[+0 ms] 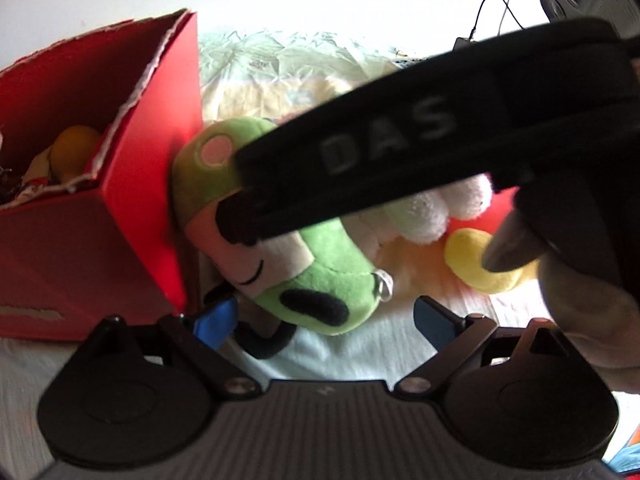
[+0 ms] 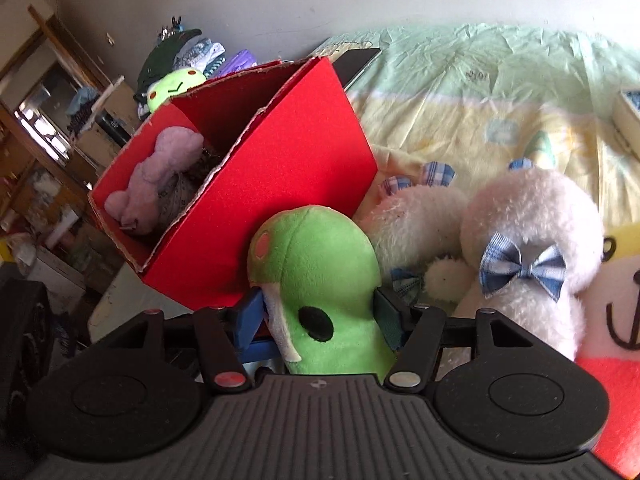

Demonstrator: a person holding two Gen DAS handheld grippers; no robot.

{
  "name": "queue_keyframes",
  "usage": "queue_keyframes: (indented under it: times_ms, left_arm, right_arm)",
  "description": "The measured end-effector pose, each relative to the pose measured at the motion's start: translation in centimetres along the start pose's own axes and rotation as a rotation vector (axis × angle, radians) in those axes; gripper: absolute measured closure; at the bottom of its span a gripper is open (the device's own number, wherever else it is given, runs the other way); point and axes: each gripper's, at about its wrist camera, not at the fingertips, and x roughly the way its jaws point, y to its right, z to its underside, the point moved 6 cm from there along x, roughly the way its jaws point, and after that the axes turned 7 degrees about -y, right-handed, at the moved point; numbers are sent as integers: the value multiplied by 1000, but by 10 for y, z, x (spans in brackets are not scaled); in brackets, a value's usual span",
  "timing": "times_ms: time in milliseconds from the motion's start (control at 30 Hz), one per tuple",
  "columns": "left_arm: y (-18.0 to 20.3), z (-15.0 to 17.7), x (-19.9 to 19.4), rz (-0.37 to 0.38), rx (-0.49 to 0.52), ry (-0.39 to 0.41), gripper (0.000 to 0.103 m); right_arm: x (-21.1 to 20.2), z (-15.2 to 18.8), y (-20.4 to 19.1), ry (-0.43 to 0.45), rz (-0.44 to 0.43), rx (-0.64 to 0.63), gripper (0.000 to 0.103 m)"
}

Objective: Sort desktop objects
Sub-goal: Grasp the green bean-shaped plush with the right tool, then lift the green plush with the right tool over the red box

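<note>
Left wrist view: the left gripper (image 1: 326,320) hovers with jaws apart and empty, green plush toy (image 1: 320,276) at twelve o'clock against the red box (image 1: 120,220). Right wrist view: the right gripper (image 2: 320,316) is clamped on the toy, probably for boxing at ten o'clock

We find the box (image 2: 280,184) to be matt red cardboard, its torn top edges rough and pale. The green toy (image 2: 320,276) is short-pile plush with felt-like black patches; a small shiny metal ring (image 1: 385,285) hangs from it. The white toys (image 2: 532,232) are long, fluffy pile, with woven checked cloth bows. The sheet (image 2: 500,80) is thin creased cloth. The gripper bodies are matt black plastic, ribbed; the pads (image 1: 218,316) are smooth blue.
</note>
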Motion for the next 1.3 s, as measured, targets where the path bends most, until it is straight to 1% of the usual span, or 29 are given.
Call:
queue_keyframes:
  times_ms: [100, 200, 300, 400, 467, 533, 633, 700, 733, 867, 933, 1033, 1133, 1200, 1300]
  left_arm:
    - [2, -4, 1, 8, 4, -5, 9]
    - [9, -7, -4, 7, 37, 5, 11]
    - [19, -8, -11, -8, 86, 18, 17]
    - [25, -10, -19, -6, 108, 29, 24]
    - [21, -9, -27, 6, 116, 32, 32]
    - [22, -10, -33, 19, 129, 44, 32]
    - [37, -4, -44, 29, 173, 79, 32]
    - [41, -10, -54, 39, 198, 114, 32]
    - [41, -9, -64, 45, 208, 135, 32]
    - [30, -26, -103, 59, 240, 226, 32]
    - [19, -39, -124, 52, 256, 281, 32]
    - [-4, -57, -152, 32, 274, 342, 32]
    - [-36, -68, -173, 18, 264, 375, 32]
    - [-55, -78, -172, -8, 262, 382, 32]
    - [-86, -82, -162, -45, 253, 361, 32]
  right_arm:
    - [-6, 8, 1, -12, -42, 29, 46]
    - [-21, 18, 5, 0, -60, 53, 47]
    - [-35, 29, 7, 14, -65, 72, 47]
    - [-46, 39, 8, 31, -66, 100, 47]
    - [-52, 43, 9, 45, -65, 133, 47]
    - [-57, 44, 10, 65, -73, 169, 47]
    - [-69, 43, 7, 112, -83, 211, 47]
    - [-78, 40, 1, 155, -88, 231, 47]
    - [-82, 37, -3, 178, -92, 237, 47]
    - [-101, 19, -22, 276, -125, 251, 47]
    - [-109, 5, -33, 326, -157, 255, 47]
    - [-110, -21, -50, 387, -209, 264, 46]
    - [-95, -47, -64, 416, -260, 294, 46]
    - [-79, -60, -73, 420, -285, 322, 46]
    - [-48, -76, -85, 407, -280, 354, 46]
